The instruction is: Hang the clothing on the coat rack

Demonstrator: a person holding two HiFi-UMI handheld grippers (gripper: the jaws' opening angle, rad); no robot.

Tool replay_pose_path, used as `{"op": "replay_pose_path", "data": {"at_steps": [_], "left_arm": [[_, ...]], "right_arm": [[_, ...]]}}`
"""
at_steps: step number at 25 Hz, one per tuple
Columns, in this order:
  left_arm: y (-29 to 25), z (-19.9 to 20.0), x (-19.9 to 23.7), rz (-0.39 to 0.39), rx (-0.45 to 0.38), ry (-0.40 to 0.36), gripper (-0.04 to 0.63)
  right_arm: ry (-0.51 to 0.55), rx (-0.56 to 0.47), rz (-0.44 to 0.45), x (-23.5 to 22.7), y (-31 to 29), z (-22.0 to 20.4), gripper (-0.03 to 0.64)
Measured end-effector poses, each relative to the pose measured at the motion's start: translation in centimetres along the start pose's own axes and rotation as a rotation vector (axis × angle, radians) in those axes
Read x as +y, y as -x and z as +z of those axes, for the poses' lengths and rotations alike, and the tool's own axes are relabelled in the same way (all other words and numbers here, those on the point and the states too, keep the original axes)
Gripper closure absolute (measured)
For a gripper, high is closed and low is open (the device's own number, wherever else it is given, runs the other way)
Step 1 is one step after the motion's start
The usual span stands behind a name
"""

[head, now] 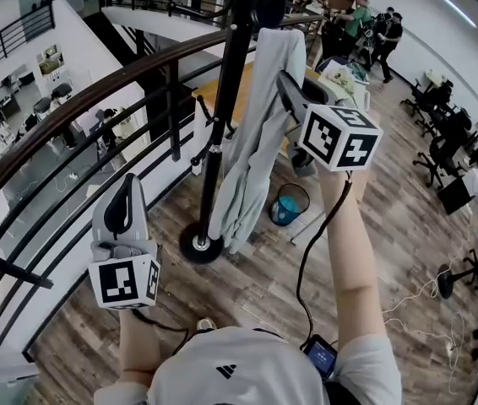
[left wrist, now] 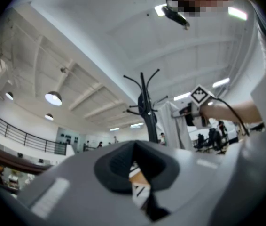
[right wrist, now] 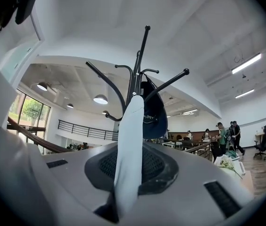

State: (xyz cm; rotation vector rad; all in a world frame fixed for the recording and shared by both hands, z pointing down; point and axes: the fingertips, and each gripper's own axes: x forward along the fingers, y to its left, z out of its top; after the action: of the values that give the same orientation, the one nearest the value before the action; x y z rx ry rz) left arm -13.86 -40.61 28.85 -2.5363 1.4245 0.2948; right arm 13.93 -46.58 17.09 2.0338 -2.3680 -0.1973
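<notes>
One garment (head: 256,142) | right gripper (right wrist: 123,182) jaws clamped on it, mid-hang | left gripper (left wrist: 135,173) jaws together | next, probably: lift onto coat rack (head: 226,83)

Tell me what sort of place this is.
Probably an open-plan office on an upper level: a curved railing overlooks desks below, and office chairs line the right side.

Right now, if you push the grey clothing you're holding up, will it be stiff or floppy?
Probably floppy: the clothing hangs in long soft folds from the right gripper. It is likely light too, since one small pinch holds it all. A push would probably just make it swing beside the coat rack.
</notes>
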Motion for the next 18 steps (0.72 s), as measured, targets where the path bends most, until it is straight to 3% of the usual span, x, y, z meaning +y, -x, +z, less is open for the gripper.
{"op": "replay_pose_path", "data": {"at_steps": [11, 15, 18], "left_arm": [[1.1, 0.8, -1.5, 0.011, 0.006, -0.017, 0.588], [1.7, 0.9, -2.2, 0.023, 0.002, -0.014, 0.588], [1.9, 1.4, -3.0, 0.028, 0.001, -0.019, 0.588]], "right_arm": [[-0.009, -0.062, 0.029, 0.8, 3.5, -0.1, 0.538], [0.011, -0.082, 0.021, 0.9, 5.3, -0.6, 0.612], [0.007, -0.097, 0.031, 1.1, 6.5, -0.8, 0.612]]}}
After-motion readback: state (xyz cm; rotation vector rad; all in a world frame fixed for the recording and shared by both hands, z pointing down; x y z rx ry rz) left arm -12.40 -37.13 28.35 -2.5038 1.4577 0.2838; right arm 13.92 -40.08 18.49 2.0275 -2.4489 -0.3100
